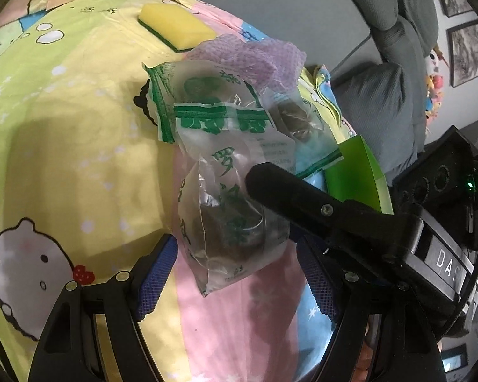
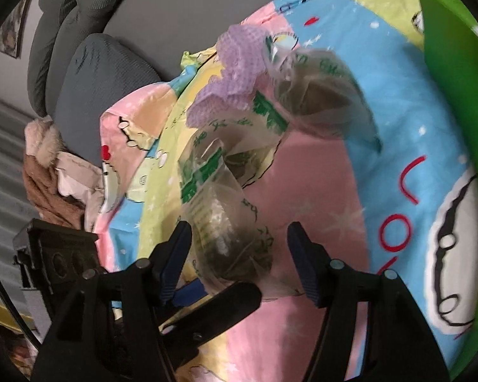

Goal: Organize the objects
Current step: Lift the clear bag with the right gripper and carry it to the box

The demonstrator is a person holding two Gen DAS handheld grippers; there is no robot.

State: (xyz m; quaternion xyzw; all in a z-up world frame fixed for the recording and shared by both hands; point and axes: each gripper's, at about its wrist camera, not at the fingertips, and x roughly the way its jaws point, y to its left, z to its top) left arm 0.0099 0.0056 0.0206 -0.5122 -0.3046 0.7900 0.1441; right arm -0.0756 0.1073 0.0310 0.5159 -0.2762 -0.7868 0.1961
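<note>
Cartoon-print bedsheet [image 1: 79, 127] in yellow, pink and blue covers the bed, and a cluster of clear plastic packets with green printing sits near its far edge, just before the grey cushions [image 1: 376, 102]. Taking the nearest packet [image 1: 229, 219] as the landmark: it holds a dark round lump and lies between the blue pads of the left tool [image 1: 235, 273], whose fingers stand wide apart with a gap on each side of it, gripping nothing. Beyond it two more packets [image 1: 207, 111] overlap, and a crumpled purple cloth [image 1: 255, 60] rests on their far end. Farther beyond, well apart, a yellow sponge [image 1: 178, 25] lies flat. Right of the packet a green box [image 1: 357, 172] stands at the sheet's edge. Left of it the sheet is bare and wide.

From the right wrist view the right tool [image 2: 239, 254] is also spread wide around the same packet [image 2: 235, 242], with one black finger of the left tool [image 2: 220, 302] beneath it; whether the pads touch the plastic cannot be told
</note>
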